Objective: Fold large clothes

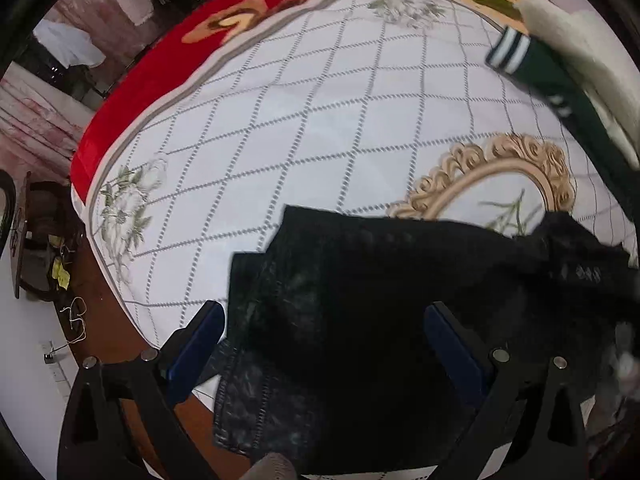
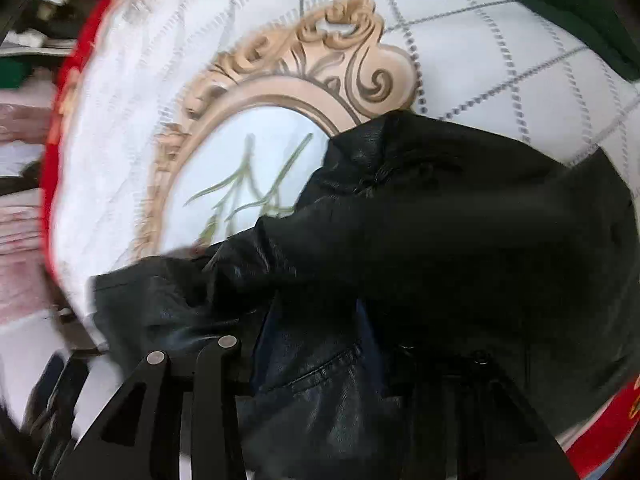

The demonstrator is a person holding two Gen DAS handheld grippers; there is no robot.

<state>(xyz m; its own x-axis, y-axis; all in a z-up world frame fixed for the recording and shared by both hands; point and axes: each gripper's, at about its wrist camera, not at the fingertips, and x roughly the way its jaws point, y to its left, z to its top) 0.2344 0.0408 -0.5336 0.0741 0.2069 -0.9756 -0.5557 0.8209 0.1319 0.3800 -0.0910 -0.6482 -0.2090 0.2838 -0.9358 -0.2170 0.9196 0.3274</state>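
A black leather jacket (image 1: 400, 300) lies on a bed with a white quilted cover (image 1: 300, 120). In the left wrist view my left gripper (image 1: 324, 320) is open, its blue-padded fingers (image 1: 200, 340) apart, one on each side of the jacket's near part. In the right wrist view the jacket (image 2: 460, 220) is bunched up and fills the lower frame. My right gripper (image 2: 320, 344) is shut on a fold of the jacket, with leather wrapped between and over its blue pads (image 2: 266, 344).
The cover has a gold oval frame print (image 1: 492, 172) beside the jacket and a red flowered border (image 1: 132, 100). A dark green garment with white stripes (image 1: 532, 64) and a cream fleece piece (image 1: 580, 48) lie at the far right. The bed's left edge drops to a brown floor (image 1: 92, 280).
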